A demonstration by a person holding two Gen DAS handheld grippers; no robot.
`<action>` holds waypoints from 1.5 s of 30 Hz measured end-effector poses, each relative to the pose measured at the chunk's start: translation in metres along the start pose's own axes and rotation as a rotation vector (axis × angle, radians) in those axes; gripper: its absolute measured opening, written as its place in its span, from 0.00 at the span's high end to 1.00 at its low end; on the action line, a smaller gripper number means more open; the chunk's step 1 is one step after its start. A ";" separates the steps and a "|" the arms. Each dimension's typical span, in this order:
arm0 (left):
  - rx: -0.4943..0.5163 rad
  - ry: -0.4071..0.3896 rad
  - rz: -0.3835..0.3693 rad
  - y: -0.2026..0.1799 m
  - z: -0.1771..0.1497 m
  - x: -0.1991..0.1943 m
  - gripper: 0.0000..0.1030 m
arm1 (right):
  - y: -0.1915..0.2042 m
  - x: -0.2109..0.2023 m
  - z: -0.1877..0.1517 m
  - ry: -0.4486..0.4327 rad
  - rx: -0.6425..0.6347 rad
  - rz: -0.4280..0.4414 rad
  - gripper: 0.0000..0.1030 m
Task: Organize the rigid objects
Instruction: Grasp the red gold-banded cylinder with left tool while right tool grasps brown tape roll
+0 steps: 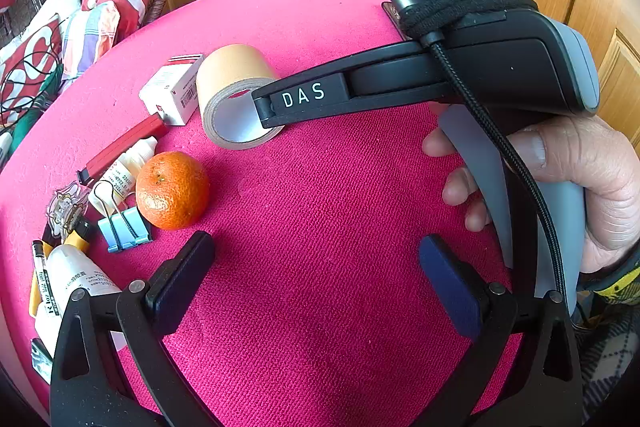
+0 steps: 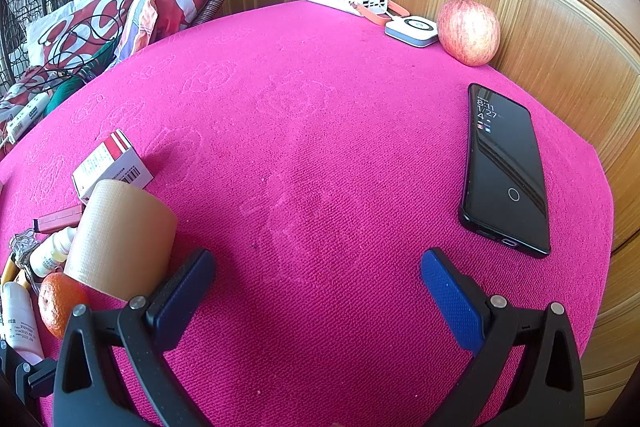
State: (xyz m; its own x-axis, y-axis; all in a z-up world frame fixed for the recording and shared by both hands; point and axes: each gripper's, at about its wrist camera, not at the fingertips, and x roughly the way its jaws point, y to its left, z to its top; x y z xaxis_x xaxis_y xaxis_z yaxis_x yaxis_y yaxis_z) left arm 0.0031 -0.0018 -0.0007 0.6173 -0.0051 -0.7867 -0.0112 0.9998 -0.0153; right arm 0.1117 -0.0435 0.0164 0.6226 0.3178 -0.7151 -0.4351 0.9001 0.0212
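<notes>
Magenta cloth table point(image 2: 320, 131) against wooden panelling; clutter grouped at left of frame. Tape roll point(image 1: 234, 95) on its side, centre-left, touching right gripper's point(image 2: 318, 287) left finger; both jaws spread, nothing held. Left gripper point(image 1: 316, 267) likewise agape, hovering lower centre. Advisable: straddle roll's width squarely, close slowly, avoid nudging orange point(image 1: 173, 190) and medicine box point(image 1: 172, 91).
</notes>
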 end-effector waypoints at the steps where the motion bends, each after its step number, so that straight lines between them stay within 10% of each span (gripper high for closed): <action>1: 0.000 0.000 0.000 0.000 0.000 0.000 0.00 | 0.000 0.000 0.000 0.000 0.000 0.000 0.00; 10: 0.005 0.024 -0.006 -0.003 0.001 -0.014 0.00 | 0.000 0.000 0.000 0.001 0.000 0.000 0.00; 16: -0.073 -0.131 -0.002 0.019 -0.002 -0.082 0.00 | 0.000 0.000 0.000 0.000 0.000 0.000 0.00; 27: -0.370 -0.300 0.265 0.099 -0.063 -0.183 0.00 | 0.000 -0.001 0.000 0.001 0.000 0.001 0.00; 32: -0.439 -0.271 0.348 0.109 -0.107 -0.203 0.00 | 0.001 -0.001 0.000 0.000 0.003 0.004 0.00; 45: -0.369 -0.092 0.192 0.076 -0.139 -0.150 0.00 | -0.004 -0.043 0.025 -0.085 -0.086 0.371 0.00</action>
State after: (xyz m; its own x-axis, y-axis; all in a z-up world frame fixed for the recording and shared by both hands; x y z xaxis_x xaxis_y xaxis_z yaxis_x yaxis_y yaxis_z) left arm -0.1995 0.0727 0.0301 0.6439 0.1985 -0.7389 -0.4031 0.9088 -0.1072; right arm 0.1028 -0.0531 0.0651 0.4631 0.6435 -0.6094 -0.6914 0.6925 0.2059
